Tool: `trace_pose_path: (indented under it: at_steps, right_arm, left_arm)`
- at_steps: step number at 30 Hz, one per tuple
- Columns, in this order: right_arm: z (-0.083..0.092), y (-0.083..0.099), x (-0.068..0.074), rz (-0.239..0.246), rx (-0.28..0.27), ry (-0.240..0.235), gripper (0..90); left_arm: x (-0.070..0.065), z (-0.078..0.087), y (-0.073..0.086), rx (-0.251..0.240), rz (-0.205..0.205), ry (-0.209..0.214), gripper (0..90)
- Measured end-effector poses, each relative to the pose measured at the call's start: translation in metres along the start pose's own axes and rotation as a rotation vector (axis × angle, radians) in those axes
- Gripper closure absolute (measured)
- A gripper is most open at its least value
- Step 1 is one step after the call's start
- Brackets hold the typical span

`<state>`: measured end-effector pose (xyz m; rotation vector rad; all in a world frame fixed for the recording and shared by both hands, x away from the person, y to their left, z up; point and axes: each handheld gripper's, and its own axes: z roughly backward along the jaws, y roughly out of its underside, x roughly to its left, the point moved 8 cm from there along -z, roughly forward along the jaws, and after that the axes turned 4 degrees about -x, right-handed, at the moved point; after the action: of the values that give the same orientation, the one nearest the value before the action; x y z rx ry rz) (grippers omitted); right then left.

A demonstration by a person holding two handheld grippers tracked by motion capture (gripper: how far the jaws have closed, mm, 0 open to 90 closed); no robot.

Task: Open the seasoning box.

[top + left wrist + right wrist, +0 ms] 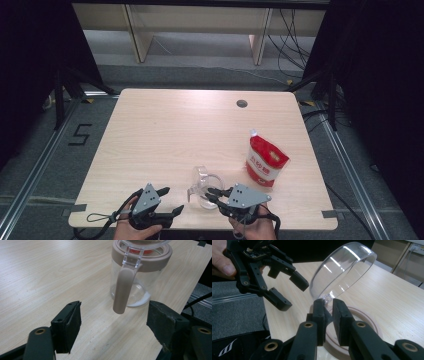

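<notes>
Lid (343, 272) stood tilted open, right gripper (328, 312) pinching its tab; left gripper (113, 322) (jaws spread, empty) should take the jar handle (122, 290) just ahead squarely.

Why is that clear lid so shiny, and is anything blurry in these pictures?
Right gripper view: white glare streaks cross the clear lid, and the near tongs look soft. Left gripper view: the jar is fairly sharp. High view: dark edges, evenly lit table.
</notes>
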<state>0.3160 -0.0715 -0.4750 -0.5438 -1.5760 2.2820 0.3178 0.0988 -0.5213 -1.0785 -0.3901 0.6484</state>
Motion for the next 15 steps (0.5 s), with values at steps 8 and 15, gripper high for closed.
trace_pose_path:
  at_steps: [8,15]
  right_arm:
    - [-0.0037,-0.0018,0.0039,0.006,0.001,-0.015,80.4]
    - [-0.0043,-0.0023,0.0039,0.012,-0.001,-0.029,79.5]
  left_arm:
    - [0.0001,0.0004,-0.0002,-0.001,0.0,-0.002,27.1]
    - [0.0003,0.0001,-0.0003,-0.004,0.001,-0.004,27.1]
